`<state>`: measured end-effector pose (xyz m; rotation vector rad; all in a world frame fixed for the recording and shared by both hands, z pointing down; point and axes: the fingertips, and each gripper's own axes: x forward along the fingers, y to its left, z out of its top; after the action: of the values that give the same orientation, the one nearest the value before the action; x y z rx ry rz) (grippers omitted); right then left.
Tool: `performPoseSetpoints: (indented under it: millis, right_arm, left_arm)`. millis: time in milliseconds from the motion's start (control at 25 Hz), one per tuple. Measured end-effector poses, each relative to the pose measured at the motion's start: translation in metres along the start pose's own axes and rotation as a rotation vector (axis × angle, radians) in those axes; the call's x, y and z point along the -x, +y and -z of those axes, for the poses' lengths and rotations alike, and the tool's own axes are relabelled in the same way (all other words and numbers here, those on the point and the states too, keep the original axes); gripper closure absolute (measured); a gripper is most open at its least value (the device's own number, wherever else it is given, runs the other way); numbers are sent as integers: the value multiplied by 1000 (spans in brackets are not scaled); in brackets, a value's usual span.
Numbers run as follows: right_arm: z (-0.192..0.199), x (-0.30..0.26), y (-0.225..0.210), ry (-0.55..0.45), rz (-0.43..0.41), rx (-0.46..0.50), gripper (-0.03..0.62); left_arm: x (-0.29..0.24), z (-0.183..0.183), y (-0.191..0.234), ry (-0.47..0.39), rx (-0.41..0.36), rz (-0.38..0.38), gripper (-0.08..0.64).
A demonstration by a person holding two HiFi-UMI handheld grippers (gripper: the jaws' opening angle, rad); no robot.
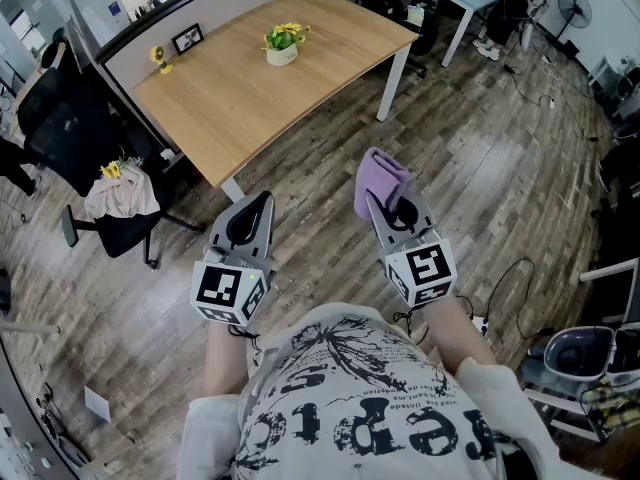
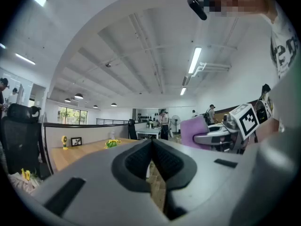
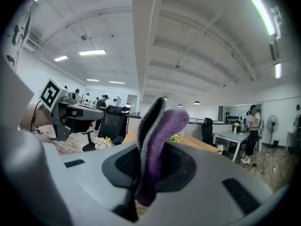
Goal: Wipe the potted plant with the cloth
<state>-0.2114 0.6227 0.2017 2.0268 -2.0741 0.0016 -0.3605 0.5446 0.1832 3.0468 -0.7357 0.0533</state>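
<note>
One wooden table (image 1: pixel 240 103) stands ahead on the plank floor, and three things stand on it. The single potted plant (image 1: pixel 283 44), yellow and green in a white pot, is near the table's middle, towards the far edge. One small picture frame (image 1: pixel 187 39) and one little yellow flower figure (image 1: pixel 159 59) stand at the far left corner, close to each other.

Two grippers are held side by side over the floor, short of the table's near edge and well apart from the plant. Each carries one marker cube. The left gripper (image 1: pixel 262 200) has its jaws pressed together with nothing between them. The right gripper (image 1: pixel 378 206) is clamped on the one purple cloth (image 1: pixel 381 181), which stands up out of the jaws in a folded wad with a grey edge and points towards the table.

Off the table's left end, one pale garment (image 1: pixel 120 196) lies draped over a black chair (image 1: pixel 135 236).
</note>
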Motion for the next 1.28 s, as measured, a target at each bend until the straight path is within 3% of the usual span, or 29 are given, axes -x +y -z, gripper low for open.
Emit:
performPoseSetpoints:
  millis: [440, 680, 720, 800, 960, 1280]
  right_arm:
    - [2, 1, 15, 10, 18, -14, 534]
    - [17, -3, 24, 58, 61, -63, 528]
    - [19, -5, 25, 61, 72, -72, 526]
    - [21, -10, 27, 60, 85, -81, 525]
    - [22, -24, 32, 62, 85, -84, 525]
    - [27, -80, 8, 67, 34, -48, 526]
  left_arm:
    - [11, 1, 4, -5, 11, 22, 557]
    - [21, 16, 3, 3, 30, 72, 551]
    - [22, 17, 2, -12, 44, 92, 485]
    - [24, 16, 3, -56, 75, 123, -12]
    - [27, 17, 26, -78, 111, 103, -29]
    - [-12, 36, 66, -21, 68, 17, -29]
